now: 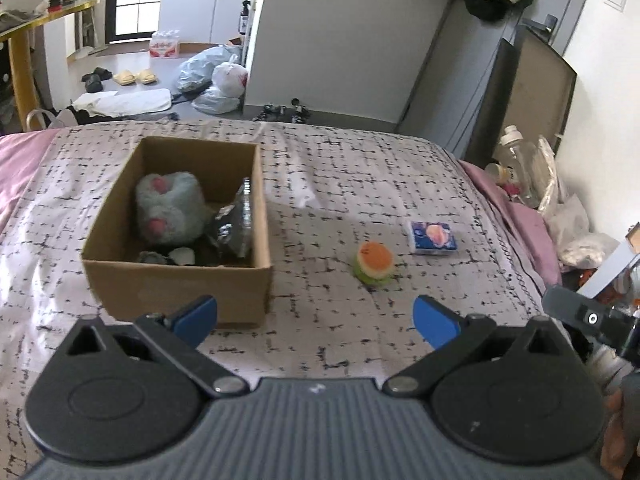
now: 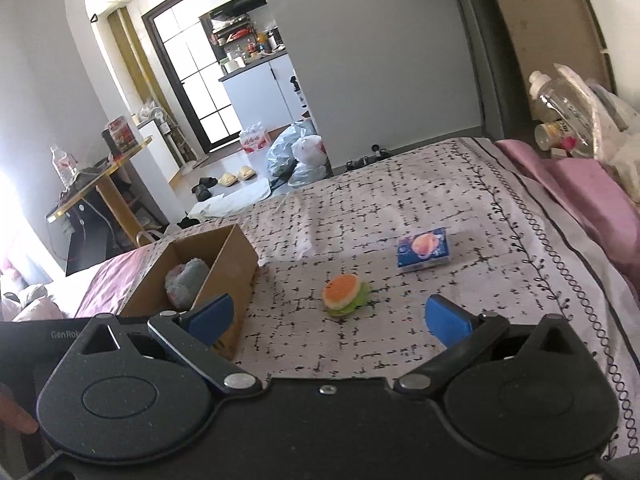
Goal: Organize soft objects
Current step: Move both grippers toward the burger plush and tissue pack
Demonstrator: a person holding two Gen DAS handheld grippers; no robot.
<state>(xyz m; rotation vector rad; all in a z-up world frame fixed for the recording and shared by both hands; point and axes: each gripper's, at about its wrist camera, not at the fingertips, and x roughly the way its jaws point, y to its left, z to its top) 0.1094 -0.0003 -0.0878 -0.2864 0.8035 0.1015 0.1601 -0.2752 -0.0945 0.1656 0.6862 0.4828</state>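
- Bed (image 1: pixel 360 184) covered by a pale spread with black dashes, pink sheet showing at both sides.
- Cardboard box (image 1: pixel 176 280) standing open on the spread, left of centre in the left wrist view.
- Inside the box: grey plush toy (image 1: pixel 170 208) with pink patches, touching a crumpled dark foil bag (image 1: pixel 234 220) leaning on the right wall; a few small items at the bottom, too unclear to name.
- Plush burger (image 1: pixel 375 262) lying on the spread, well apart from the box, orange bun on top, green layer beneath.
- Blue tissue pack (image 1: pixel 433 237) just beyond and to the right of the burger, not touching it.
- Left hand-held gripper (image 1: pixel 316 320) spread wide, nothing between the blue pads, hovering over bare spread near the box's front corner.
- Right hand-held gripper (image 2: pixel 330 322) likewise wide open and empty, burger just ahead of its pads, no contact.
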